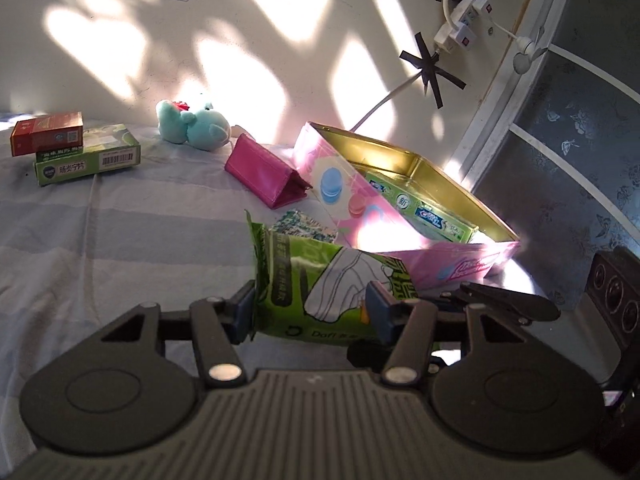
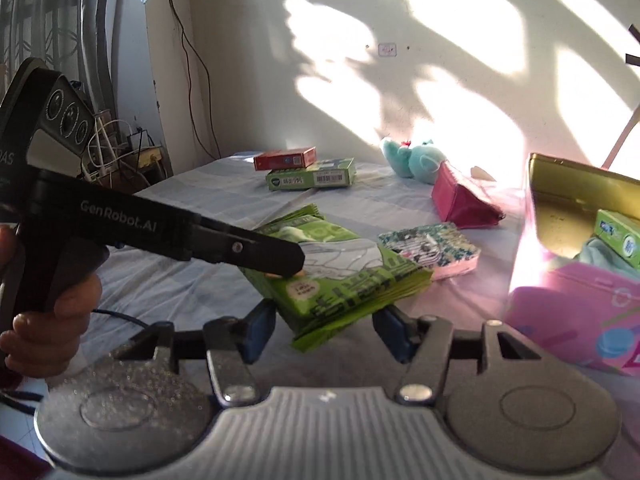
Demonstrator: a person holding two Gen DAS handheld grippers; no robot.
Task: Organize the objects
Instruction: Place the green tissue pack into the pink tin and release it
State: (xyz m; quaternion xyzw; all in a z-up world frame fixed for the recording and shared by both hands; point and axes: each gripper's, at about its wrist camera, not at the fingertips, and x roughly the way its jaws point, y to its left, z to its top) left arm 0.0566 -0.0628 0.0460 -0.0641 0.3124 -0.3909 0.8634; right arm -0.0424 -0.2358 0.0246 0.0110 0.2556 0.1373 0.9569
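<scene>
My left gripper [image 1: 310, 312] is shut on a green wipes packet [image 1: 320, 284] and holds it just in front of the open pink tin [image 1: 452, 268]. The tin holds a green toothpaste box [image 1: 428, 208]. In the right wrist view the left gripper's arm [image 2: 248, 250] reaches across the packet [image 2: 352, 276]. My right gripper [image 2: 326, 334] is open, its blue pads on either side of the packet's near end, apart from it. A patterned tissue pack [image 2: 432, 250], a magenta wallet [image 2: 464, 200], a teal plush [image 2: 416, 158] and stacked red and green boxes [image 2: 308, 172] lie on the bed.
The striped bed sheet [image 1: 120, 240] spans the scene. A wall with taped cables and a power strip [image 1: 460, 28] stands behind. A window frame [image 1: 520, 120] is at the right. Tangled wires [image 2: 116, 148] sit at the bed's far left corner.
</scene>
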